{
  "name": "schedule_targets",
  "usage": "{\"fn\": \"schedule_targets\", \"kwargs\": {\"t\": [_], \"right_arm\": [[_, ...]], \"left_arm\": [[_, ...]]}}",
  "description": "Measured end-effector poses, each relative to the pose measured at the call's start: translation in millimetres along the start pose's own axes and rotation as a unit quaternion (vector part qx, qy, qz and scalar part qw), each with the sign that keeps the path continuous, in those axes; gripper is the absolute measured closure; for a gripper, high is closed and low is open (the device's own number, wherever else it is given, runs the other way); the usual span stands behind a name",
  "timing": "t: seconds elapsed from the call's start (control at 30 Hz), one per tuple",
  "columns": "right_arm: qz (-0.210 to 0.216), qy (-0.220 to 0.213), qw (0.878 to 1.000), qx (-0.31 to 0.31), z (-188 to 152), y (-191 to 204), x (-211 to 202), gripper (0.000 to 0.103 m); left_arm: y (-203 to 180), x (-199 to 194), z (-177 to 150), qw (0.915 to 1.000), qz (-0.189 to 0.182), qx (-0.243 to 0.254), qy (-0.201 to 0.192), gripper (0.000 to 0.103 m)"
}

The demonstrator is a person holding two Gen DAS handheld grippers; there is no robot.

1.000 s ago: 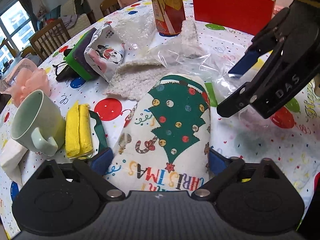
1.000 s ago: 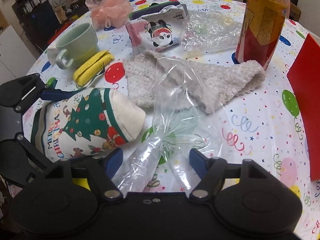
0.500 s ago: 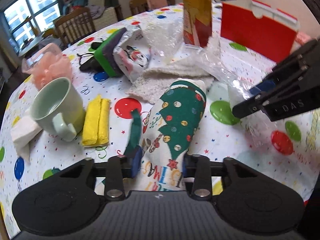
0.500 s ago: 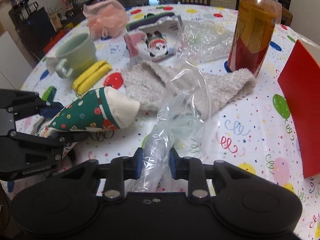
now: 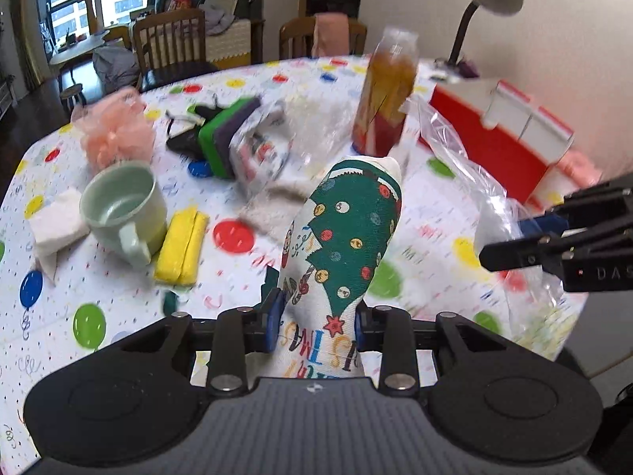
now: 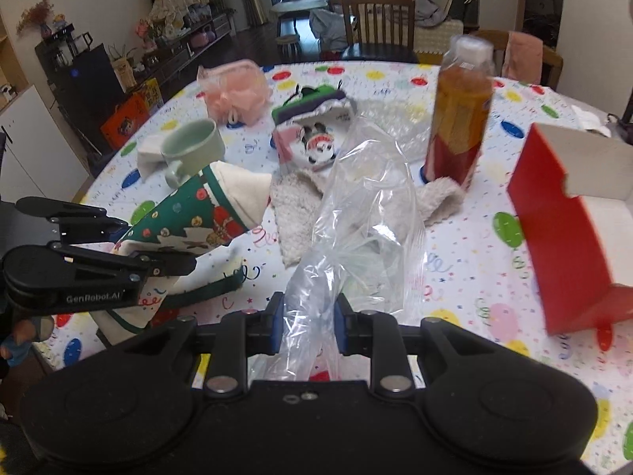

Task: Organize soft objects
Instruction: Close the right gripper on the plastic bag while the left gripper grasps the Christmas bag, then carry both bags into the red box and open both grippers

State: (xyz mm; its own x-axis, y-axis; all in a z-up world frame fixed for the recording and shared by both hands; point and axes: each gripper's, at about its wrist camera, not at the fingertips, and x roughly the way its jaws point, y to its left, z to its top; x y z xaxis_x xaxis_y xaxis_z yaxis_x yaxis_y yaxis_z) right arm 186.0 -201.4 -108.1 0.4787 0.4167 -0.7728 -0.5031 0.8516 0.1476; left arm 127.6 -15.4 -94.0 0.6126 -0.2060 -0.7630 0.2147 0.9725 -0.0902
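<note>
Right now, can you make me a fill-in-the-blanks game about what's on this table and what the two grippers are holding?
1. The left gripper is shut on a Christmas ____.
2. The right gripper is shut on a clear plastic ____.
3. The yellow cloth lies right beside the green ____.
4. The bottle stands upright next to a box coloured ____.

Missing words: bag; bag; mug; red

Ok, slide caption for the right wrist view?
Right claw grips clear plastic bag; left claw holds Christmas cloth bag.
</note>
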Motion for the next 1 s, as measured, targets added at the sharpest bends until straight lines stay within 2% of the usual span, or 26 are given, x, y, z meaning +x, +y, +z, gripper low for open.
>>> {"fn": "schedule_targets", "kwargs": {"t": [0.17, 0.3, 0.63, 1.0], "right_arm": [[-0.001, -0.019, 1.000, 0.006, 4, -10, -38, 0.079], [-0.004, -0.033, 0.999, 0.009, 11, -22, -62, 0.079], [-0.026, -0.040, 0.999, 0.019, 22, -76, -90, 0.079], [-0.048, -0.033, 0.997, 0.042, 38, -175, -92, 0.079]], "left_arm": [[-12, -25, 26, 0.9992, -0.028, -0.015, -0.023, 0.071], [-29, -32, 48, 0.9991, -0.034, -0.006, -0.024, 0.070], [-81, -16, 117, 0.9955, -0.092, -0.015, -0.021, 0.070], [-157, 17, 213, 0.9908, -0.132, -0.003, -0.032, 0.070]]}}
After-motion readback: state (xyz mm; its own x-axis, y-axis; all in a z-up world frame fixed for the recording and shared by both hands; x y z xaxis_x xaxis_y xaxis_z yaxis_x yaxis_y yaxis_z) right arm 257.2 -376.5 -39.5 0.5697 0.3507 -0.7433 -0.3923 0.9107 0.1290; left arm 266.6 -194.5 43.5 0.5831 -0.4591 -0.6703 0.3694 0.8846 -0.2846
